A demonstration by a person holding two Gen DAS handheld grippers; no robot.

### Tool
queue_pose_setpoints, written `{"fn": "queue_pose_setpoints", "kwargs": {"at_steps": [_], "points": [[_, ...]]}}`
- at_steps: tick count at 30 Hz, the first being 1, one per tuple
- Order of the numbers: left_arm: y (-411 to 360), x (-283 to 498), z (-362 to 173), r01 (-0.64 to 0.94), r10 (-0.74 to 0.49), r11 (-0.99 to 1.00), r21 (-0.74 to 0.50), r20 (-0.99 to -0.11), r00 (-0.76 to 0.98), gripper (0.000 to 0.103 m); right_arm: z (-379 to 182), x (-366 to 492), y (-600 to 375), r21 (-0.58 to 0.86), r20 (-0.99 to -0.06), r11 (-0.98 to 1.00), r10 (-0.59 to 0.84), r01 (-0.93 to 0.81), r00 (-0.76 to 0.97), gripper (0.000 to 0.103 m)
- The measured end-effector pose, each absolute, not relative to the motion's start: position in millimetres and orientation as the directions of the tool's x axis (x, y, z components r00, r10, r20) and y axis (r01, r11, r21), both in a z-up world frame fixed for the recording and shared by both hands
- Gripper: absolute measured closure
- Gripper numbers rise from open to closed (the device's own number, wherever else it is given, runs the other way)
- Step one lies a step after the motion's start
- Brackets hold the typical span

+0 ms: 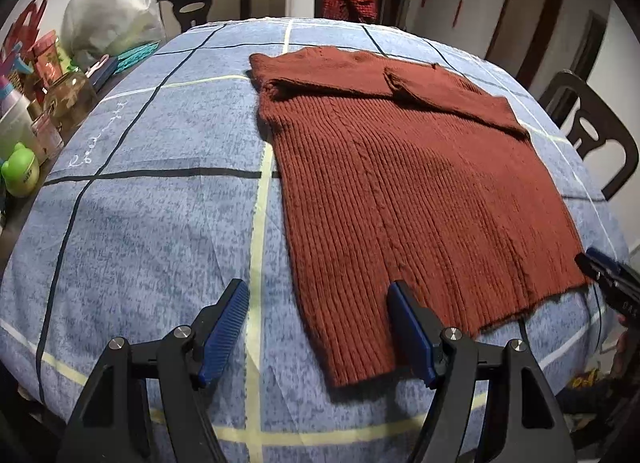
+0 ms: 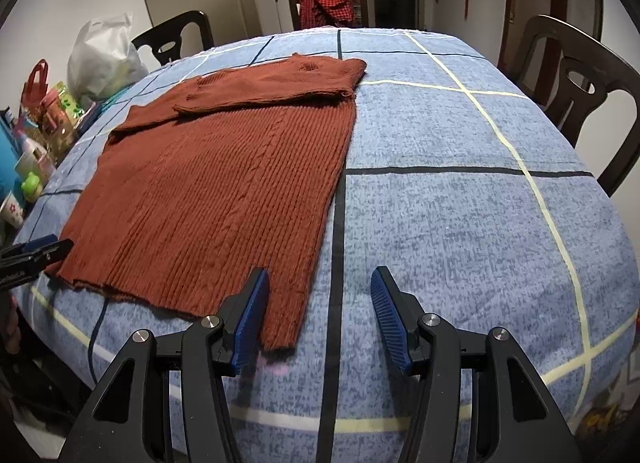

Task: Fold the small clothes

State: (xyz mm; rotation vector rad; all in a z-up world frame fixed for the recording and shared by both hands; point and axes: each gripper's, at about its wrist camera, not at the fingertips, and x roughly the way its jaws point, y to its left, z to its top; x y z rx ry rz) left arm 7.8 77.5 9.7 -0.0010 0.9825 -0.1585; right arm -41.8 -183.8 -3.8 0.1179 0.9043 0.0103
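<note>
Your left gripper point(image 1: 318, 327) and right gripper point(image 2: 318, 313) hover with jaws apart, gripping nothing, one at each hem corner of the sweater point(image 1: 404, 183), which lies flat on the cloth point(image 1: 168, 215), sleeves tucked in, likely set for a lengthwise fold.

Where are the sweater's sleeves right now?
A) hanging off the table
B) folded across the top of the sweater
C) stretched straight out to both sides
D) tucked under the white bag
B: both sleeves lie folded across the upper part of the brown sweater, flat on the blue checked cloth.
</note>
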Motion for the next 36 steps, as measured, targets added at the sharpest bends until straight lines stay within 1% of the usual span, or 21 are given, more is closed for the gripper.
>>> {"fn": "queue_pose_setpoints", "kwargs": {"at_steps": [2, 6, 7, 9, 11, 12, 13, 14, 15, 16, 19, 21, 24, 28, 33, 36], "points": [[78.8, 5.7, 10.0, 0.131, -0.147, 0.987, -0.09, -0.828, 0.541, 0.029, -3.1, -45.7, -185.0, 0.131, -0.781, 0.99, 0.075, 0.046, 0.62, 0.049], [81.2, 6.5, 12.4, 0.112, -0.194, 0.981, -0.158, -0.828, 0.527, 0.03, -2.6, -49.9, -190.1, 0.226, -0.759, 0.973, 0.151, 0.039, 0.633, 0.049], [80.2, 7.4, 13.4, 0.105, -0.194, 0.981, -0.163, -0.831, 0.522, 0.032, -2.2, -48.8, -188.7, 0.223, -0.758, 0.974, 0.15, 0.035, 0.635, 0.049], [77.1, 7.4, 15.0, 0.112, -0.211, 0.978, -0.179, -0.829, 0.517, 0.034, -2.0, -47.2, -183.8, 0.21, -0.753, 0.978, 0.151, 0.016, 0.64, 0.05], [74.4, 6.1, 15.2, 0.122, -0.222, 0.975, -0.185, -0.828, 0.516, 0.037, -3.4, -46.4, -178.9, 0.191, -0.753, 0.982, 0.139, 0.011, 0.643, 0.058], [73.5, 5.5, 15.2, 0.121, -0.219, 0.976, -0.183, -0.828, 0.516, 0.042, -3.7, -47.2, -177.1, 0.188, -0.75, 0.982, 0.139, 0.006, 0.646, 0.064], [73.1, 4.9, 15.6, 0.118, -0.217, 0.976, -0.182, -0.827, 0.518, 0.045, -4.1, -47.8, -176.5, 0.193, -0.749, 0.981, 0.147, 0.0, 0.646, 0.067], [73.3, 4.4, 16.0, 0.115, -0.219, 0.976, -0.186, -0.826, 0.519, 0.048, -4.3, -48.8, -176.3, 0.199, -0.747, 0.98, 0.154, -0.002, 0.646, 0.068], [73.9, 4.0, 16.3, 0.113, -0.227, 0.974, -0.197, -0.824, 0.519, 0.054, -4.3, -49.4, -176.3, 0.203, -0.746, 0.979, 0.158, -0.005, 0.647, 0.071], [73.6, 3.1, 16.2, 0.111, -0.238, 0.971, -0.211, -0.823, 0.515, 0.058, -4.2, -50.0, -176.2, 0.207, -0.745, 0.978, 0.164, -0.009, 0.647, 0.074], [75.7, 2.9, 16.1, 0.109, -0.27, 0.962, -0.251, -0.814, 0.514, 0.063, -4.3, -52.1, -175.6, 0.213, -0.741, 0.977, 0.173, -0.018, 0.649, 0.077], [77.1, 2.3, 16.0, 0.1, -0.254, 0.966, -0.238, -0.815, 0.521, 0.067, -4.0, -53.4, -175.2, 0.208, -0.741, 0.978, 0.174, -0.025, 0.649, 0.079], [80.4, 1.3, 15.5, 0.093, -0.253, 0.966, -0.24, -0.813, 0.525, 0.069, -5.2, -56.9, -177.2, 0.216, -0.738, 0.976, 0.183, -0.029, 0.649, 0.081], [87.2, 2.0, 14.3, 0.087, -0.318, 0.944, -0.319, -0.803, 0.504, 0.07, -6.7, -58.0, -182.3, 0.251, -0.729, 0.968, 0.211, -0.033, 0.651, 0.081], [90.5, 8.7, 12.0, 0.075, -0.354, 0.927, -0.366, -0.794, 0.494, 0.07, -7.5, -57.5, -186.5, 0.295, -0.719, 0.955, 0.241, -0.027, 0.652, 0.081], [88.9, 11.0, 13.1, 0.074, -0.351, 0.929, -0.362, -0.801, 0.486, 0.07, -7.6, -57.0, -186.1, 0.309, -0.714, 0.951, 0.243, -0.016, 0.656, 0.081]]}}
